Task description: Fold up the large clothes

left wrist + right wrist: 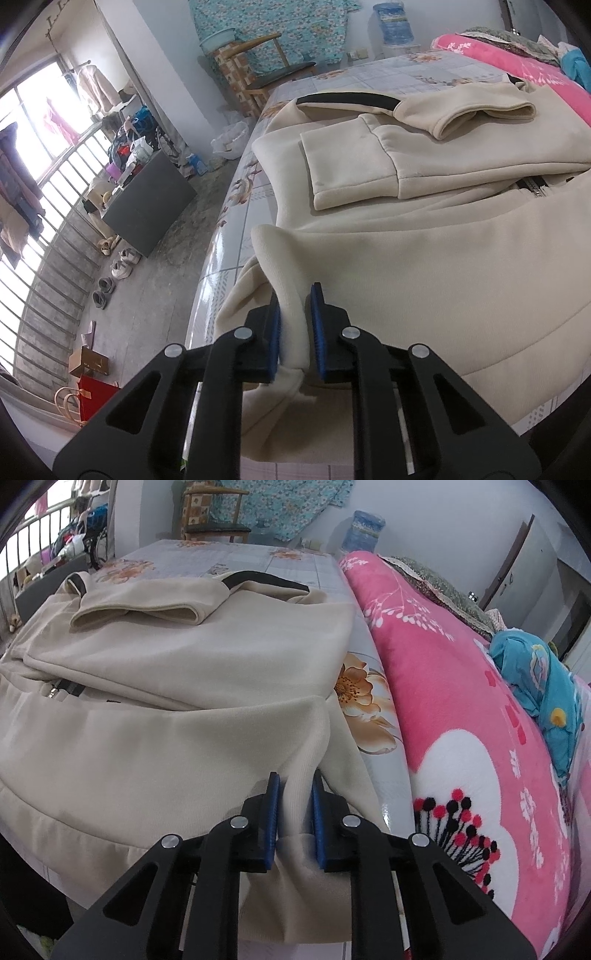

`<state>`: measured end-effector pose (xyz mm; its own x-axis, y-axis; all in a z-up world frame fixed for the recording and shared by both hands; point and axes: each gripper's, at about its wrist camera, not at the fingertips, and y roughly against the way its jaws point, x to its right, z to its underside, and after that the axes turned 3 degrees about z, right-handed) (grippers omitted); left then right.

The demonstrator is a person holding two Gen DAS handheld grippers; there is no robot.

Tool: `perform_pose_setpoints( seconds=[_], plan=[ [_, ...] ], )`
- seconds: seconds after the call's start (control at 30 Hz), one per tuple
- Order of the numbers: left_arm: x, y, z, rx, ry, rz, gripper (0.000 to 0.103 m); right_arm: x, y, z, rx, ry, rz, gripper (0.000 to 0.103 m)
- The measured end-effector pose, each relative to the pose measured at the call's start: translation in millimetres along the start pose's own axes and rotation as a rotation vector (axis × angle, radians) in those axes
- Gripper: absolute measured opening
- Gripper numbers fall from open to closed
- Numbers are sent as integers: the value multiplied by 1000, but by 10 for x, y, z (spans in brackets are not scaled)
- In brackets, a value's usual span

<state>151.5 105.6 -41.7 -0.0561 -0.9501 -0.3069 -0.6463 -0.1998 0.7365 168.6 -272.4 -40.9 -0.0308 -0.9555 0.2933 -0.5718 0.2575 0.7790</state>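
Observation:
A large cream zip-up jacket [424,258] lies on a floral sheet [251,206], with both sleeves folded across its body and black trim at the far end. My left gripper [295,325] is shut on the jacket's near left hem corner, which stands up between the blue pads [318,332]. In the right wrist view the jacket [166,664] fills the left and middle. My right gripper [294,805] is shut on its near right hem corner. The zipper pull [55,692] shows at the middle fold.
A pink floral blanket [461,701] with a blue cloth [535,679] runs along the right of the jacket. The bed edge drops to the floor on the left, with a dark box [151,206], shoes [122,262] and a railing. A wooden chair [266,66] stands beyond the bed.

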Motion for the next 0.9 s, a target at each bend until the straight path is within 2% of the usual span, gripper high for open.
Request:
perform_pose_setpoints(
  seconds=[0.3, 0.37, 0.53, 0.73, 0.9],
  plan=[
    [65, -3, -4, 3, 3, 6, 14, -25, 1, -11, -9, 1, 7, 16],
    [68, -2, 3, 5, 4, 7, 12, -28, 11, -6, -5, -2, 10, 13],
    [-22, 49, 20, 40, 50, 43, 10, -66, 163, 27, 45, 6, 45, 9],
    [-332, 611, 79, 185, 143, 146, 9, 23, 650, 85, 150, -32, 76, 9],
    [-534, 1059, -94, 322, 155, 160, 9, 80, 1149, -53, 288, -43, 102, 9]
  ],
)
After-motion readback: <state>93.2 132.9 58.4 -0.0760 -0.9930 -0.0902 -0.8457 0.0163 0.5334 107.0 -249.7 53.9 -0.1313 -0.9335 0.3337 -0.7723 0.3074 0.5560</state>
